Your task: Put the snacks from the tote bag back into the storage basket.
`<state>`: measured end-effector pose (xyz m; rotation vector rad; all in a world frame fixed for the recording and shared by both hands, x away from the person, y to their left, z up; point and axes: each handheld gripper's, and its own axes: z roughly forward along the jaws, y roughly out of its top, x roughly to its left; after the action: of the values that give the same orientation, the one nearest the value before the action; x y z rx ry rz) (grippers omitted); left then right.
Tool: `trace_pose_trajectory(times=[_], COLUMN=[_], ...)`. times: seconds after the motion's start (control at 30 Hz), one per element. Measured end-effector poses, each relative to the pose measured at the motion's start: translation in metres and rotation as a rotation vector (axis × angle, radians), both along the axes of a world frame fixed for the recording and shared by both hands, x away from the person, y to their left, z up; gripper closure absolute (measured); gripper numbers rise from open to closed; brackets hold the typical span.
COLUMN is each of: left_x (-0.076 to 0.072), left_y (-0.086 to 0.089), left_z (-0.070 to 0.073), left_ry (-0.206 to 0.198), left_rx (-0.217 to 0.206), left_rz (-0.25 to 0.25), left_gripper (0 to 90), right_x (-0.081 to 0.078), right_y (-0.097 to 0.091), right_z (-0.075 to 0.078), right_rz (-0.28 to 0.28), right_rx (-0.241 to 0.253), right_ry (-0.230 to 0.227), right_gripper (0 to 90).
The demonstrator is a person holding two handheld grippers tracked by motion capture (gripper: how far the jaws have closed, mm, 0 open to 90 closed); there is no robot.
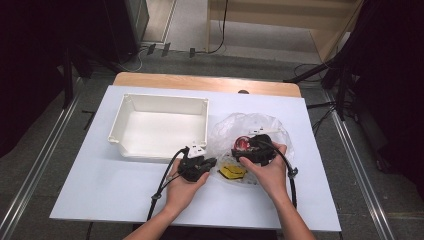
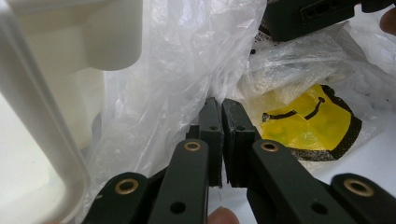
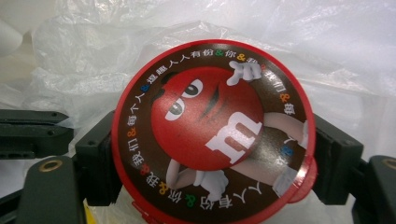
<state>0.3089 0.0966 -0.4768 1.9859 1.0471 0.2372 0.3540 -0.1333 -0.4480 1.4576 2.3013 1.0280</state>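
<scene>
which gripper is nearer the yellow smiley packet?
Left. The left gripper, jaws shut on the plastic bag, sits right beside the yellow smiley packet. The right gripper is farther back, around the red round tin.

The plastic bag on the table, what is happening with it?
A person works with two handheld grippers. The left gripper is shut on the edge of the clear plastic bag. The right gripper has its jaws on either side of a round red candy tin at the bag. A yellow packet lies inside the bag; a white bin stands beside it.
</scene>
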Motion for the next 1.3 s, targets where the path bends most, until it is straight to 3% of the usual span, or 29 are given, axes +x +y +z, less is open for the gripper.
trace_pose_trajectory(times=[0.13, 0.3, 0.5, 0.73, 0.87, 1.03, 1.3], left_x=[0.000, 0.000, 0.000, 0.000, -0.001, -0.007, -0.017], left_y=[0.000, 0.000, 0.000, 0.002, 0.004, 0.005, 0.013], left_z=[0.000, 0.000, 0.000, 0.000, 0.002, 0.005, 0.012], left_ry=[0.001, 0.002, 0.002, 0.002, -0.021, -0.074, -0.107], left_rx=[-0.002, -0.002, -0.005, -0.024, -0.038, -0.047, -0.075], left_rz=[-0.001, -0.001, 0.002, 0.007, 0.008, -0.007, -0.057], left_gripper=[88.1, 88.1, 88.1, 86.7, 81.9, 71.9, 33.2], right_x=[-0.002, 0.000, -0.003, -0.006, -0.007, -0.008, -0.011], right_y=[0.002, -0.006, -0.004, -0.009, -0.011, -0.016, -0.021], right_z=[0.006, 0.008, 0.011, 0.022, 0.026, 0.029, 0.034], right_rz=[-0.001, -0.017, 0.002, 0.012, 0.019, 0.022, 0.021], right_rx=[-0.051, 0.005, -0.036, -0.019, -0.018, -0.010, -0.002], right_ry=[-0.033, -0.016, -0.037, -0.066, -0.069, -0.076, -0.089], right_gripper=[25.6, 26.0, 26.1, 26.1, 26.1, 26.1, 26.0])
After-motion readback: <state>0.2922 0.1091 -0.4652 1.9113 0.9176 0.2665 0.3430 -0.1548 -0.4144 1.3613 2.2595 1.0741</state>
